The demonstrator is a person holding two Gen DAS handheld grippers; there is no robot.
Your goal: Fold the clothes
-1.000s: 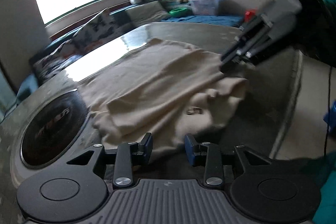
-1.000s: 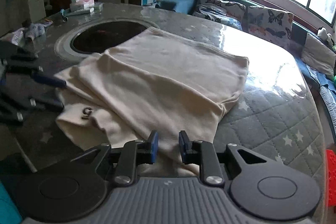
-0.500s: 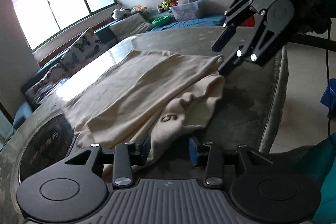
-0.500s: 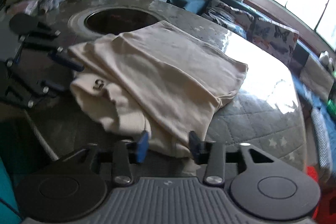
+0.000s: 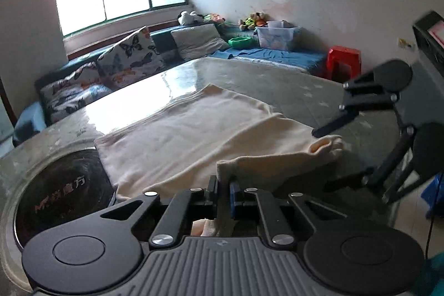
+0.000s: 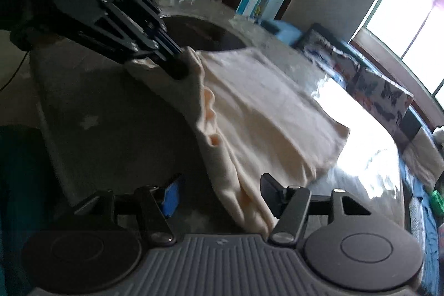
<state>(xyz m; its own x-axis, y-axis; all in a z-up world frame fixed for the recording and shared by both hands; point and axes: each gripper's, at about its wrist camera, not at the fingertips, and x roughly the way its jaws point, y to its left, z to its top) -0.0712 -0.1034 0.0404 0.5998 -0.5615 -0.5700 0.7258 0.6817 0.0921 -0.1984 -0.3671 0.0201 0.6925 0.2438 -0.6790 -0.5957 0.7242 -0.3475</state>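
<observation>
My left gripper (image 5: pixel 223 192) is clamped on the near edge of the soft cream knit garment (image 5: pixel 194 135), which lies half-folded on the grey quilted tabletop (image 5: pixel 291 79). My right gripper (image 6: pixel 219 193) has just been opening; cloth hangs between its spread jaws, unpinched. It looks light and limp, so I'd grip hems or corners.

We are in a home's living room: a window seat (image 5: pixel 116 65) with butterfly-print cushions (image 5: pixel 130 57), stuffed toys (image 5: pixel 252 20) on the ledge, a red plastic stool (image 5: pixel 344 60), and a glass-topped dining worktop (image 5: pixel 155 90) with a built-in hotplate (image 5: pixel 58 193).
</observation>
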